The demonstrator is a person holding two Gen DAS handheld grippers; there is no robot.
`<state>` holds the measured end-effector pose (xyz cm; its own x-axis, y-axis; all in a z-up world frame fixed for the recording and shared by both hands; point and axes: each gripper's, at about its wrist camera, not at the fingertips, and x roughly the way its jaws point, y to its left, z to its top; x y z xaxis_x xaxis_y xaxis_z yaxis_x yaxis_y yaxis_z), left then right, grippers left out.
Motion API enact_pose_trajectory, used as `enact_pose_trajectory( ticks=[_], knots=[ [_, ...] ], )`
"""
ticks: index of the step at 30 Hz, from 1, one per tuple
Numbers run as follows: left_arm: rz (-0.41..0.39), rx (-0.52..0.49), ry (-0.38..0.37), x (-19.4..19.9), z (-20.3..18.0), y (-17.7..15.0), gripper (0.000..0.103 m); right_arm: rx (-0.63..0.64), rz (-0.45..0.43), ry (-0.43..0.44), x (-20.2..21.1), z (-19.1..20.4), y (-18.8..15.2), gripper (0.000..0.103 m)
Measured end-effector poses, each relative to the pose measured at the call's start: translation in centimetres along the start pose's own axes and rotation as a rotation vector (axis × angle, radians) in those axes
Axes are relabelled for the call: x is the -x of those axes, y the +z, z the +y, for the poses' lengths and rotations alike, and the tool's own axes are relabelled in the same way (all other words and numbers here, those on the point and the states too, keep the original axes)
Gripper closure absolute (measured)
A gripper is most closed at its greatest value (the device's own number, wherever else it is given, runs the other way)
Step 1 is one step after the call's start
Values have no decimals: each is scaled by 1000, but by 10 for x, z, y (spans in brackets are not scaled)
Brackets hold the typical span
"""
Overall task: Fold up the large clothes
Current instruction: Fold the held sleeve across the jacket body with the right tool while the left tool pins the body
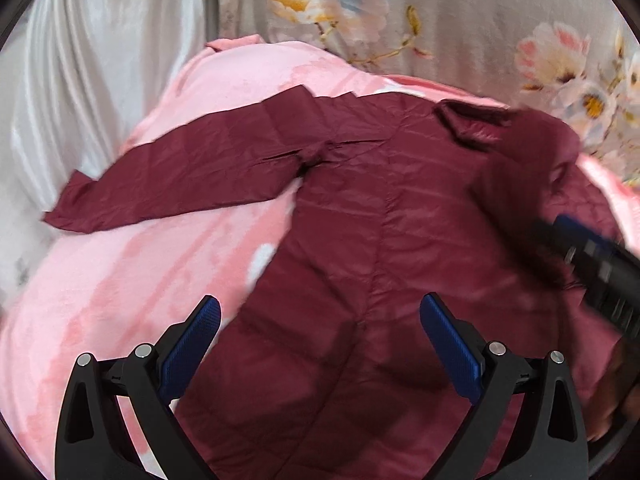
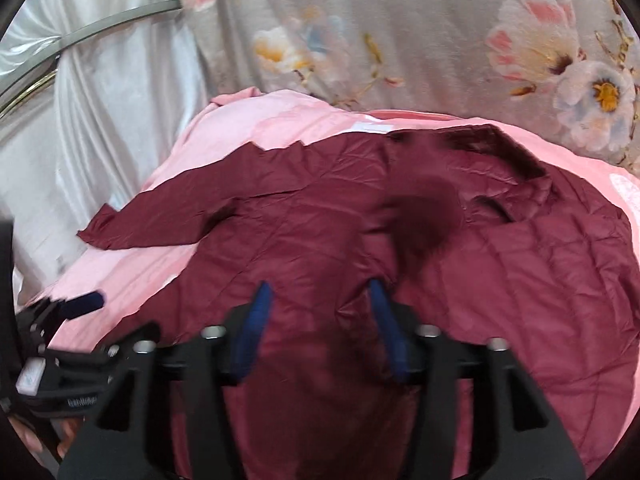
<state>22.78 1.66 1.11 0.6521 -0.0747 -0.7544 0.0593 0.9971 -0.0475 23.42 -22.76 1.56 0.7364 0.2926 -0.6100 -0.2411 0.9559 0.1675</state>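
A dark red quilted jacket [image 1: 380, 220] lies spread on a pink blanket [image 1: 120, 300], its left sleeve [image 1: 180, 176] stretched out to the left. My left gripper [image 1: 320, 312] is open above the jacket's lower body, holding nothing. My right gripper [image 2: 320, 292] hovers over the jacket [image 2: 500, 260], jaws partly apart and blurred; the right side of the jacket is folded over toward the middle. The right gripper also shows in the left wrist view [image 1: 592, 256], and the left gripper at the left edge of the right wrist view [image 2: 80, 304].
A grey floral sheet [image 1: 460, 12] lies behind the blanket. White satin fabric [image 1: 80, 80] hangs at the left, with a curved metal rail [image 2: 100, 24] across it.
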Motion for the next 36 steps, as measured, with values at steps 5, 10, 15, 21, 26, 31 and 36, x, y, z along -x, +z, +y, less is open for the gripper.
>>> enact_pose_trajectory(
  ticks=[5,10,15,21,26,31,36],
  knots=[
    [57,91,-200,-6,-4,14,5,-141,-90,8,49,-36,-1,37],
    [86,173,-318,-14,-11,23,5,-372,-137,-96,92,-110,-17,36],
    [190,220,-362,-46,-20,26,5,-586,-140,-218,110,-186,-41,36],
    [220,260,-387,-69,-28,38,21,-776,-113,-246,92,-252,-63,36],
    [207,188,-377,-79,-41,55,61,-885,-126,-206,64,-277,-62,36],
    [180,121,-354,-90,-45,76,103,-1030,-187,-134,51,-303,-66,85],
    [76,37,-283,-81,-45,94,103,-864,-339,-237,91,-276,-42,101]
  ],
)
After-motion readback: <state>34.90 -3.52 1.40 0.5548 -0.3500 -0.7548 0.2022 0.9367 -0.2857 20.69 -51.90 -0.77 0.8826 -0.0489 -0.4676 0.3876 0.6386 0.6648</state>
